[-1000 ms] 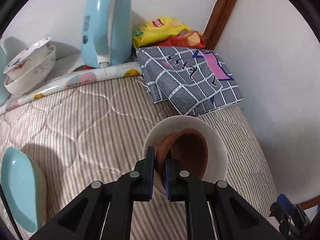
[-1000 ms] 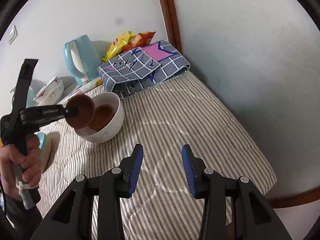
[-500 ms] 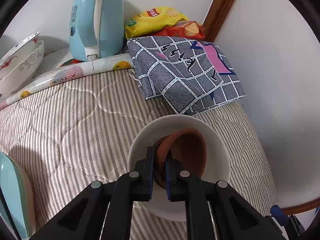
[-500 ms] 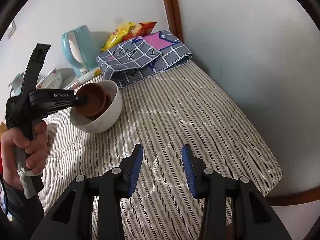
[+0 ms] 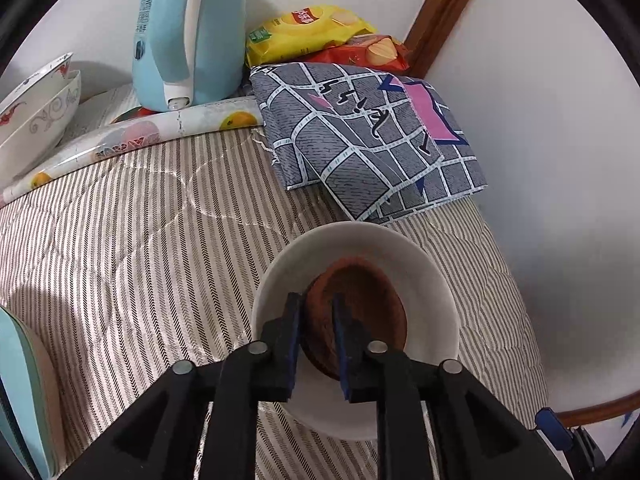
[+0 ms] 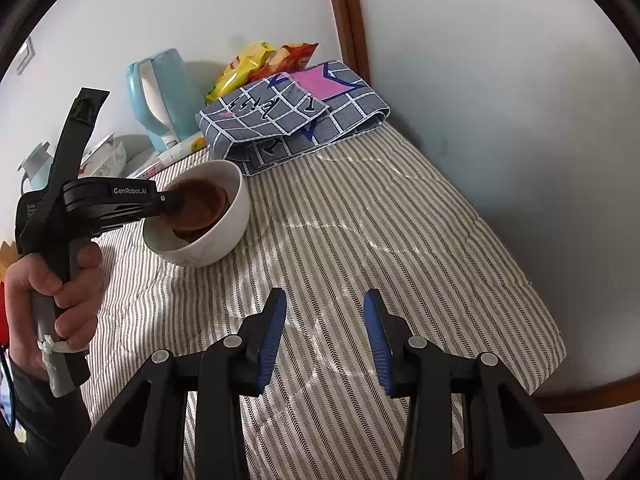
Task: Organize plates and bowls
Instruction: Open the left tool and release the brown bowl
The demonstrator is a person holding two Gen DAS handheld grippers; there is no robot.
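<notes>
A white bowl (image 5: pixel 420 264) sits on the striped quilt, also in the right wrist view (image 6: pixel 224 236). A brown bowl (image 5: pixel 368 304) lies inside it, stacked on another brown bowl (image 6: pixel 200 204). My left gripper (image 5: pixel 317 316) reaches into the white bowl; its jaws straddle the brown bowl's near rim with a small gap showing. My right gripper (image 6: pixel 325 332) is open and empty above the quilt, to the right of the white bowl. Two patterned white bowls (image 5: pixel 36 112) are stacked at the far left. A light-blue plate (image 5: pixel 20 400) lies at the left edge.
A light-blue kettle (image 5: pixel 188 32) stands at the back by the wall. A folded grey checked cloth (image 5: pixel 368 136) and snack bags (image 5: pixel 312 36) lie behind the white bowl. A rolled fruit-print mat (image 5: pixel 132 140) lies along the back. The quilt's edge (image 6: pixel 552 360) is at the right.
My left gripper lowered the brown bowl into the white bowl onto the other brown bowl, and its jaws have parted slightly. The right gripper has stayed still.
</notes>
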